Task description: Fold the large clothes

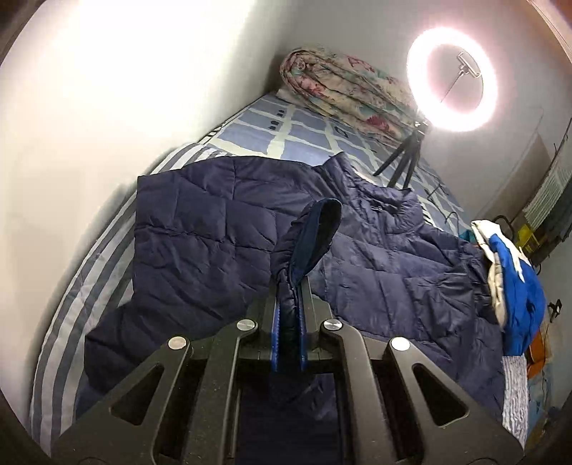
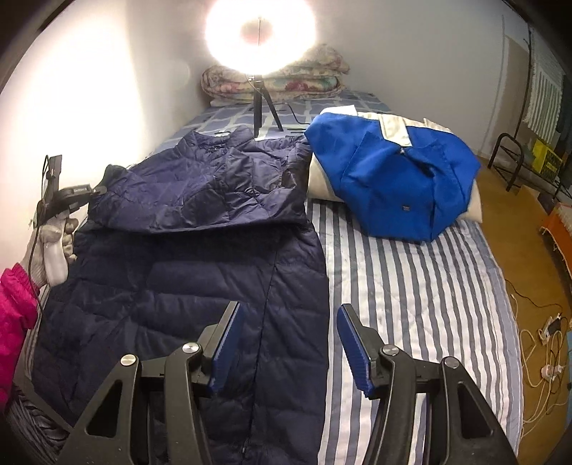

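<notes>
A navy quilted down coat [image 2: 186,272] lies spread over a bed [image 2: 411,286] with a striped cover, and the left tongs [image 1: 290,286] are clamped together on one of its sleeve cuffs [image 1: 314,232], which rises up and ahead of their tips while the coat's body spreads beyond and to both sides. The right tongs [image 2: 291,322] stand apart with nothing between them, poised above the coat's right edge where it meets the striped cover. Ahead and to the right of them sits a bunched blue and white jacket [image 2: 393,179], with a glowing ring light [image 2: 259,34] on a small tripod and a rolled floral quilt [image 2: 279,82] farther ahead.
</notes>
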`<move>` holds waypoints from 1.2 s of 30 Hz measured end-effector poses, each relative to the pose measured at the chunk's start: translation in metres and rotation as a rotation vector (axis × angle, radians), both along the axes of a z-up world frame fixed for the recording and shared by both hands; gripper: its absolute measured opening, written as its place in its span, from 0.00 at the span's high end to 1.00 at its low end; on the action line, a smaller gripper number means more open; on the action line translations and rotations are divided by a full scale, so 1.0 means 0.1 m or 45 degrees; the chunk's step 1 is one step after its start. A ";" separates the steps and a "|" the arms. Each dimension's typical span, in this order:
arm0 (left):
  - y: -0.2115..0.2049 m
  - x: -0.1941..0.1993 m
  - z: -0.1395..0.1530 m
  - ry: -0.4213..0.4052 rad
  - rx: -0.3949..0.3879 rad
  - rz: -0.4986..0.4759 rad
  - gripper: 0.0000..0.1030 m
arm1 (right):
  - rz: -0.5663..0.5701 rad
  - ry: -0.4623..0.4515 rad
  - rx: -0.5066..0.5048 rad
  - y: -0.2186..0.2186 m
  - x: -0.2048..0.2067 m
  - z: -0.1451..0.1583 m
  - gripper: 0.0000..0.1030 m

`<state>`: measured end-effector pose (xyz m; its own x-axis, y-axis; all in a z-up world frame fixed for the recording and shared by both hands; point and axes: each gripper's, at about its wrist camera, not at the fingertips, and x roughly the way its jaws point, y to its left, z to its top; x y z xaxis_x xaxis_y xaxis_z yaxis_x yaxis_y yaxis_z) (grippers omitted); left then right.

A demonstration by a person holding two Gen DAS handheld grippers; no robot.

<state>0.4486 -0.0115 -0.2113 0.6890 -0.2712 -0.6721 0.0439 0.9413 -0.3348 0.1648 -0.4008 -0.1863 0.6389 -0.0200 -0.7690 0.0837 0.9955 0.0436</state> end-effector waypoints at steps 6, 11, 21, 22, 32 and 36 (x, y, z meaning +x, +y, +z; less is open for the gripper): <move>0.08 0.09 -0.21 0.138 0.076 -0.058 0.73 | 0.134 -0.062 -0.048 0.06 0.73 0.15 0.48; 0.27 0.14 -0.14 0.111 0.015 -0.032 0.49 | 0.297 -0.065 -0.019 0.21 1.57 0.20 0.48; -0.09 0.51 -0.42 0.209 0.304 -0.165 0.66 | 0.263 0.102 0.028 0.17 2.54 -0.43 0.48; -0.12 0.50 -0.43 0.198 0.338 -0.183 0.92 | 0.272 0.115 0.013 0.19 2.60 -0.49 0.48; -0.03 0.76 -0.20 0.033 0.439 -0.067 0.94 | 0.125 0.164 -0.234 0.17 3.14 -0.85 0.56; -0.14 0.97 -0.32 0.033 0.487 -0.053 0.93 | -0.030 0.182 -0.289 0.04 3.36 -1.00 0.74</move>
<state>0.5455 -0.0258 -0.2434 0.6642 -0.0246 -0.7472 0.0809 0.9960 0.0391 0.5003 -0.3972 -0.2865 0.5215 -0.2157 -0.8255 0.0963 0.9762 -0.1942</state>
